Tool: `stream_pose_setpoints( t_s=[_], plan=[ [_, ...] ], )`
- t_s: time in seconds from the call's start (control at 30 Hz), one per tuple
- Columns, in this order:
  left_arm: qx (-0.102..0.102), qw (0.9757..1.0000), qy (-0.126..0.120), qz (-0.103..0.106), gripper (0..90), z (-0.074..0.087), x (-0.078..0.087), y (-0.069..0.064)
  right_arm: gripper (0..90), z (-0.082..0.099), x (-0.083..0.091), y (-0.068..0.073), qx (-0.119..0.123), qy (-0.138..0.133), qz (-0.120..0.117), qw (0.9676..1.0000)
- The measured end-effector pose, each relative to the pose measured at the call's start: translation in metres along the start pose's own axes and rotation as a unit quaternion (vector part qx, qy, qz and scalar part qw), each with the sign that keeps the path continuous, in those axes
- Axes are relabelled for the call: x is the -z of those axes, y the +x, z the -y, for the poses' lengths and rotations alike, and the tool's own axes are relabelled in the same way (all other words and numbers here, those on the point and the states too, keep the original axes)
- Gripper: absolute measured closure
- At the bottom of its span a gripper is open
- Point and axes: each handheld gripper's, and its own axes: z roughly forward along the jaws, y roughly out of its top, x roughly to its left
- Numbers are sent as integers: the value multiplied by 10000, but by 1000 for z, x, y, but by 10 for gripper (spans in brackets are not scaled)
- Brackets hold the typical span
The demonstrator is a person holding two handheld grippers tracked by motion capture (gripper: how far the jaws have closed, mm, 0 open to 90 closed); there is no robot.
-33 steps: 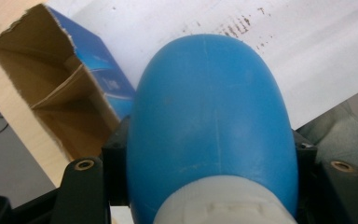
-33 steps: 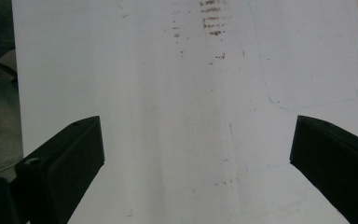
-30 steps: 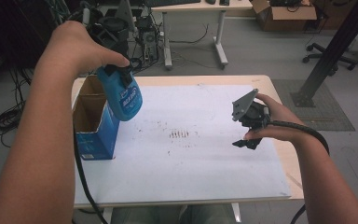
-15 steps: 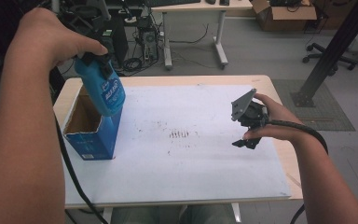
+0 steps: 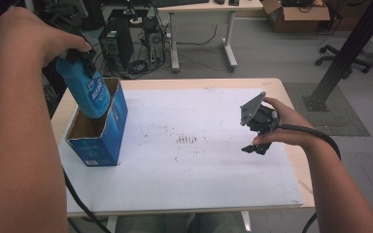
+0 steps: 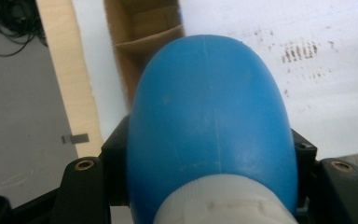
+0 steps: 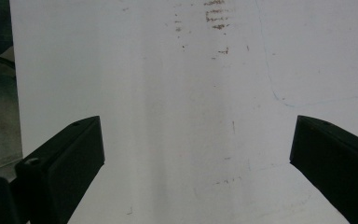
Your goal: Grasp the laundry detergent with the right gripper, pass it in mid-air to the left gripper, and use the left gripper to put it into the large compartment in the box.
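My left gripper [image 5: 79,62] is shut on a blue plastic bottle [image 5: 91,93] near its white neck, and the bottle hangs base-down over the open top of a blue cardboard box [image 5: 104,138] at the table's left. In the left gripper view the bottle [image 6: 209,116] hides most of the box's brown inside [image 6: 144,42], with a black finger [image 6: 116,149] against each flank. My right gripper [image 5: 258,141] hovers over the right part of the white sheet [image 5: 199,184]. Its jaws stand wide apart with nothing between them [image 7: 196,140].
Brown smudges [image 5: 187,140] mark the middle of the sheet, which covers most of a wooden table [image 5: 291,160]. Behind the table are a computer tower [image 5: 112,41], a desk [image 5: 204,9] and a cardboard carton [image 5: 296,9]. A black post [image 5: 347,53] rises at the right.
My left hand has carried the bottle leftward, from the box's right edge to over its open top. The right gripper has stayed where it was.
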Motion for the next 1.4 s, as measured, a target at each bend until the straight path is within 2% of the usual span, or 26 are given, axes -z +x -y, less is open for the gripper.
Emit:
stream_pose_setpoints(
  t_s=[0.13,0.37,0.8,1.17,1.4],
  plan=[
    [173,9999,-10,-9,384,0,-1,8,31,-1,-1,0,9,49,-57,10000],
    [313,9994,58,-133,385,-2,-9,15,31,-2,0,-2,28,85,-58,9999],
    [374,9992,51,-97,384,-3,-21,18,32,0,-1,0,5,92,-93,9999],
    [478,9987,173,-48,384,0,-45,29,32,-1,-2,1,19,86,-87,9999],
    [475,9986,212,-36,384,2,-59,35,32,-4,0,1,36,88,-80,9999]
  ],
)
